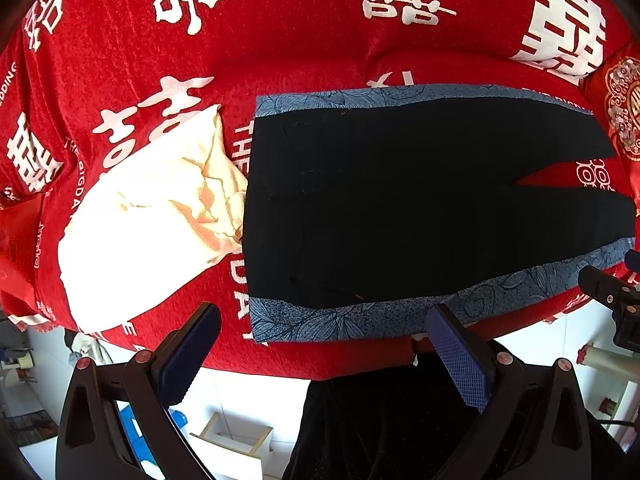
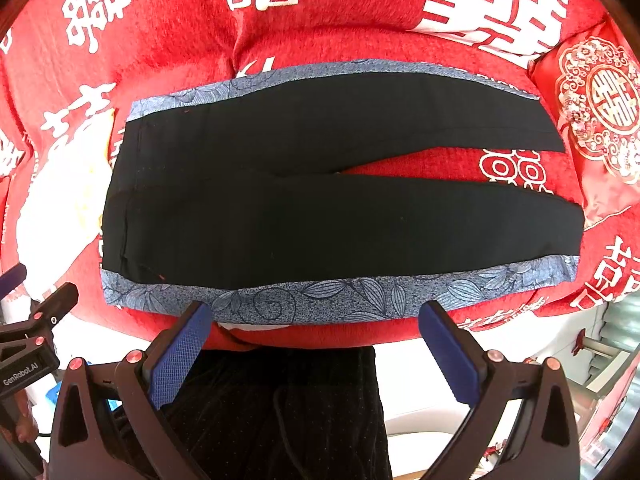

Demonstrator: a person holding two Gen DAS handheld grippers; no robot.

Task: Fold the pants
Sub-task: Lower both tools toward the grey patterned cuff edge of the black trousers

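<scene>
Black pants (image 1: pixel 400 200) with blue leaf-patterned side stripes lie flat on the red bedspread (image 1: pixel 280 52), waistband to the left, legs spread to the right in a narrow V. They show fully in the right wrist view (image 2: pixel 320 208). My left gripper (image 1: pixel 324 344) is open and empty, hovering just short of the near stripe by the waistband corner. My right gripper (image 2: pixel 316 336) is open and empty, hovering just short of the near stripe's middle. The right gripper also shows at the right edge of the left wrist view (image 1: pixel 612 292), and the left gripper at the left edge of the right wrist view (image 2: pixel 36 320).
A cream-white crumpled garment (image 1: pixel 148 216) lies left of the waistband. A red embroidered cushion (image 2: pixel 600 120) sits by the leg ends. The bed edge runs just under both grippers; dark clothing (image 2: pixel 280 408) and white floor lie below.
</scene>
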